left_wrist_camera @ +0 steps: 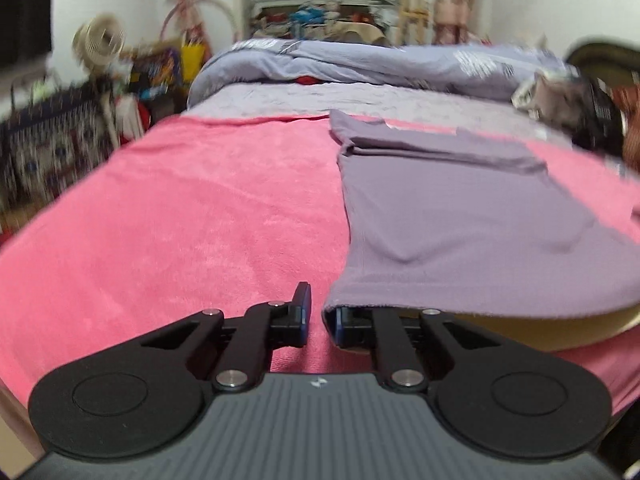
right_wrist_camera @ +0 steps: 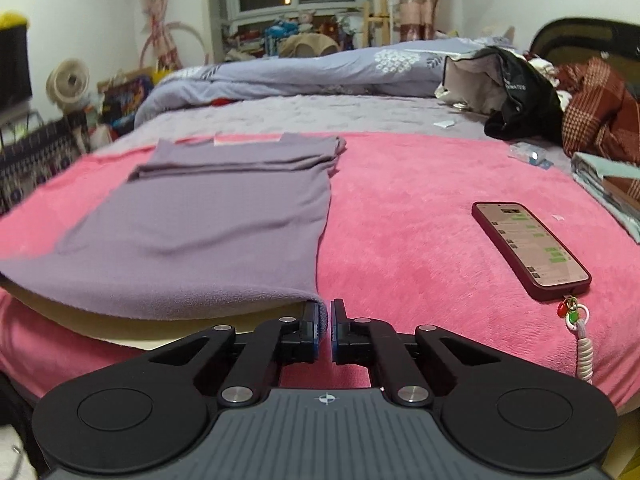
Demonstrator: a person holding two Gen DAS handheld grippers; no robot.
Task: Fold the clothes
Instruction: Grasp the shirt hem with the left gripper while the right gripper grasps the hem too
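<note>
Centrally, a purple garment (right_wrist_camera: 208,220) lies flat on a pink blanket (right_wrist_camera: 420,240), its sleeves folded across the far end. Left gripper (left_wrist_camera: 319,316): fingers slightly parted at the garment's near left hem corner, which drapes over one finger. Right gripper (right_wrist_camera: 325,326): fingers nearly together at the near right corner (no cloth visibly pinched between them). A phone (right_wrist_camera: 530,244) rests well apart to the right.

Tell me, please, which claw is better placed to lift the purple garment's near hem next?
Left, probably: the left claw is parted with the purple garment draped on one finger; the right claw is nearly closed beside it.
</note>
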